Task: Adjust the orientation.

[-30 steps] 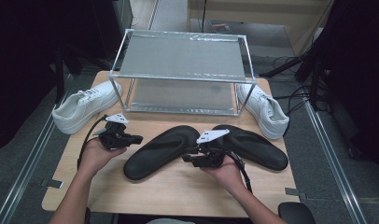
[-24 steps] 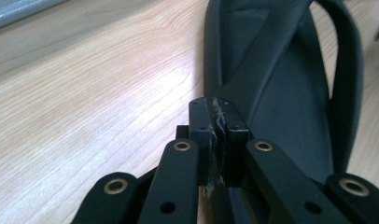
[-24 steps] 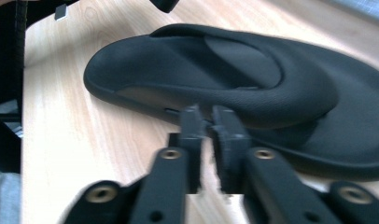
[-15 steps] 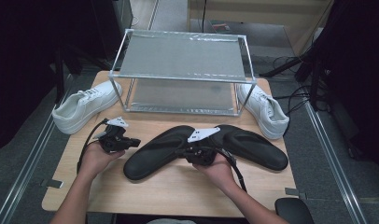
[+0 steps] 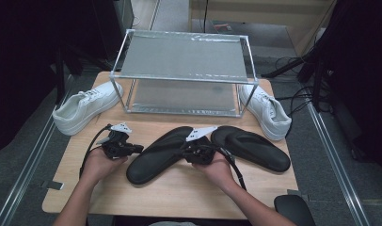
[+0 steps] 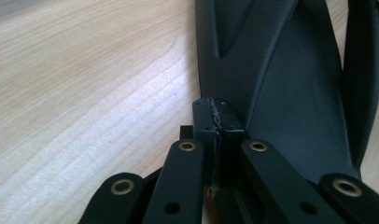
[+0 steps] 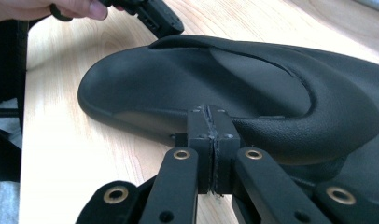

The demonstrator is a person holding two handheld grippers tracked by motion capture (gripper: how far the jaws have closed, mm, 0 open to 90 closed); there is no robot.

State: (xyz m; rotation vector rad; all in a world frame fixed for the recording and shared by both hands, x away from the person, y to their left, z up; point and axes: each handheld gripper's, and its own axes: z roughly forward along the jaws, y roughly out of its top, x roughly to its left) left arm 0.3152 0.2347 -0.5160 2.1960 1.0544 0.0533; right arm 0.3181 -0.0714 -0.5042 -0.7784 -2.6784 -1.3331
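A: What was on the wooden table?

B: Two black slippers, the left slipper and right slipper, in front of a metal rack. White shoes sat beside it (grey floor all around).

A: And the grippers?

B: The left gripper and right gripper were both squeezed shut, holding nothing, right beside the left slipper.
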